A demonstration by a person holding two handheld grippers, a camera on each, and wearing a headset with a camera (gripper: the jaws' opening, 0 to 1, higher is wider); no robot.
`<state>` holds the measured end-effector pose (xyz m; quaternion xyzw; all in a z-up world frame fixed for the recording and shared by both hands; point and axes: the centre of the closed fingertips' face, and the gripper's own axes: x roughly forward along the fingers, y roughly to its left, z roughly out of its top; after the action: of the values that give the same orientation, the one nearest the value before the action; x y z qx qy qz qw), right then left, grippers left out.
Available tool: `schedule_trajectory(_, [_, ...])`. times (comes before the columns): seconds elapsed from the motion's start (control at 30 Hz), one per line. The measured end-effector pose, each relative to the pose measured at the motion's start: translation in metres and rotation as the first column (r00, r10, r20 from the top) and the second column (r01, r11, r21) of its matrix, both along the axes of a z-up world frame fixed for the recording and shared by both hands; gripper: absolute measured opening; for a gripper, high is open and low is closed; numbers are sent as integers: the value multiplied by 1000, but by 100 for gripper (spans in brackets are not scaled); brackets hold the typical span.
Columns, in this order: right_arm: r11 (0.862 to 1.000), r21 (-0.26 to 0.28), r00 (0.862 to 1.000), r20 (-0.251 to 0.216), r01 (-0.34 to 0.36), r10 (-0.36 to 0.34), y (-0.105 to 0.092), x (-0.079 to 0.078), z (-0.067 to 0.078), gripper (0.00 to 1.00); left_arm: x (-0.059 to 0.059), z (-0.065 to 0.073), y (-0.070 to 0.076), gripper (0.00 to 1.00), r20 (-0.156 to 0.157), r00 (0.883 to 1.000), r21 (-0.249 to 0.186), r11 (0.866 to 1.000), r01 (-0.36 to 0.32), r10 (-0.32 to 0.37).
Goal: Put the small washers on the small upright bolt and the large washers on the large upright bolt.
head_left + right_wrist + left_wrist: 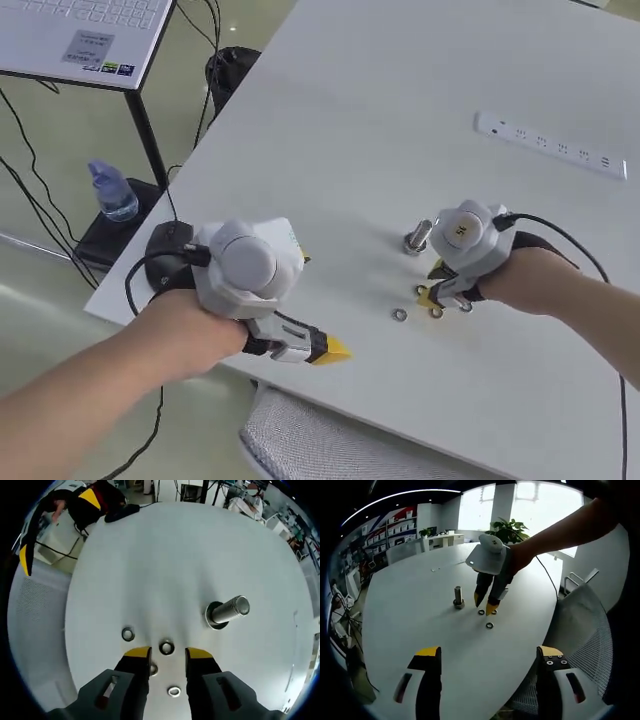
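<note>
One upright steel bolt [417, 238] [458, 597] [227, 611] stands on the white table [400, 100]. Several small washers lie flat just in front of it [400, 315] [489, 625] [128, 634]. My right gripper [440, 292] [487, 609] [168, 653] points down at them, open by a narrow gap, tips close over the table. One washer [166, 647] lies between its yellow fingertips [137, 652], ungripped; two others [154, 669] [174, 691] lie under the jaws. My left gripper [330, 350] [489, 652] hovers near the table's front edge, wide open and empty.
A white power strip [550, 148] lies at the table's far right. A mesh chair [330, 440] [590, 630] stands at the near edge. Left of the table are a laptop on a stand [80, 30], cables and a blue bottle [112, 192] on the floor.
</note>
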<state>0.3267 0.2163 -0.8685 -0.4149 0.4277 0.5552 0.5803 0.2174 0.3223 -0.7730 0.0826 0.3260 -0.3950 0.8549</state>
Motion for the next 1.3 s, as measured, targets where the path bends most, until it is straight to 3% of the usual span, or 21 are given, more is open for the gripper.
schedule_trajectory(0.3, [1000, -1, 1000, 2, 0, 0, -1, 2, -1, 28, -4, -4, 1, 76, -11, 1000, 1, 1000, -1, 1])
schedule_trajectory(0.77, [998, -51, 999, 18, -42, 43, -1, -3, -1, 14, -6, -4, 2, 75, -15, 1000, 6, 1000, -2, 2])
schedule_trajectory(1.3, [998, -62, 999, 15, -30, 31, -1, -1, -3, 16, -12, -6, 1, 73, -20, 1000, 13, 1000, -1, 2])
